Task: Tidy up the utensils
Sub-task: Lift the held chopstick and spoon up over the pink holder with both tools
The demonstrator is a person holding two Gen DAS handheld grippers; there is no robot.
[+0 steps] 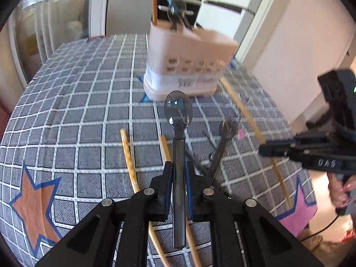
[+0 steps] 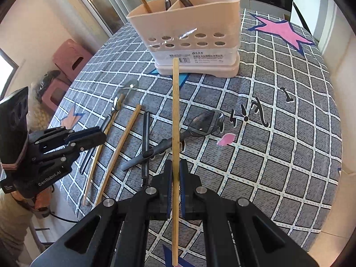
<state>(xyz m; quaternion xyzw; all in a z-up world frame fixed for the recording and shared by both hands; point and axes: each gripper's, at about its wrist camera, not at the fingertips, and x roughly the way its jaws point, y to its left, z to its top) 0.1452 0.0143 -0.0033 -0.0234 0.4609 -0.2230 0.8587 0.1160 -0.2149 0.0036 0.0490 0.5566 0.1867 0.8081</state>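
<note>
jaws pinch: left gripper (image 1: 179, 166) a spoon (image 1: 178, 120), right gripper (image 2: 175, 166) seemingly a chopstick (image 2: 175, 115).

Grey-checked cloth (image 2: 278, 155), seemingly pinkish-beige caddy (image 2: 189, 22)

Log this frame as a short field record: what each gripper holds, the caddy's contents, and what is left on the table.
left gripper: shut on a dark spoon, bowl pointing toward the caddy
right gripper: shut on a wooden chopstick, tip toward the caddy
caddy: pink, upright on the checked tablecloth; already holds one chopstick and some dark utensils
left on table: two chopsticks, a second spoon crossing another dark utensil
progress: partly done, both held items not yet in the caddy
</note>
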